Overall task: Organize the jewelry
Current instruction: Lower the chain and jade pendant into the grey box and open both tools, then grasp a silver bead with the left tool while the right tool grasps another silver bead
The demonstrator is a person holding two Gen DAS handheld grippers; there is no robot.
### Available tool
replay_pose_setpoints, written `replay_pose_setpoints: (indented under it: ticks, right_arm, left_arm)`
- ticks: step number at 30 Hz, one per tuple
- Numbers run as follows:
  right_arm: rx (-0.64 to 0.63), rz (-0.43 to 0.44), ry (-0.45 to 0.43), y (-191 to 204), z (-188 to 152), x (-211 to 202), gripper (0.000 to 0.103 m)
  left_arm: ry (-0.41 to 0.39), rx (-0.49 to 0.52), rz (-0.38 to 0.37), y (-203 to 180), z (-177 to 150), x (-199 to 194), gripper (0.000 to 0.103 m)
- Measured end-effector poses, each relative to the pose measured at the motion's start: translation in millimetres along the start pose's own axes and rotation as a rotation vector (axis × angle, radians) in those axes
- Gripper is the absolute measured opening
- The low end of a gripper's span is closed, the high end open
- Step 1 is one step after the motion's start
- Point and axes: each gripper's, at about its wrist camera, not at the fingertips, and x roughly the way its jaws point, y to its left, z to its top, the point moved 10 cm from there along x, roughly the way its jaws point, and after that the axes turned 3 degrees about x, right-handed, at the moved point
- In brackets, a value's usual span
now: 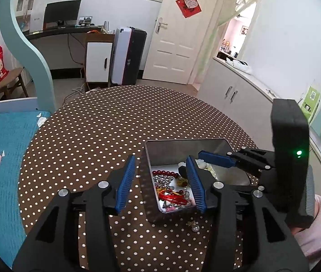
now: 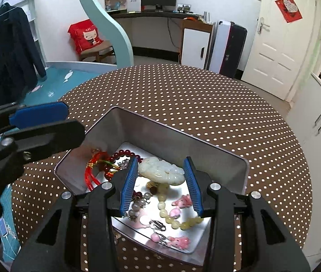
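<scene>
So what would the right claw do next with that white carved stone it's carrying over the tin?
Probably lower a little and let go. The right claw holds the white carved stone between its pads, right above the open tin where beads and pink charms already lie. The left claw stands open astride the tin's wall, holding nothing.

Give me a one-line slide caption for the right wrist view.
Right gripper holds a white carved pendant over a metal tin of jewelry on a polka-dot table.
</scene>
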Motion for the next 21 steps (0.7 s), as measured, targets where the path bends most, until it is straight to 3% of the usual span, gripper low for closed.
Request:
replay_pose_setpoints:
  ticks: [13, 21]
  right_arm:
    - [0.016, -0.006, -0.022, -1, 4, -13, 0.041]
    - [0.048, -0.01, -0.071, -11, -7, -44, 0.052]
  left_arm:
    - [0.007, -0.023, 0.019, 10, -6, -5, 0.048]
    - [-0.002, 0.0, 0.008, -4, -12, -16, 0.048]
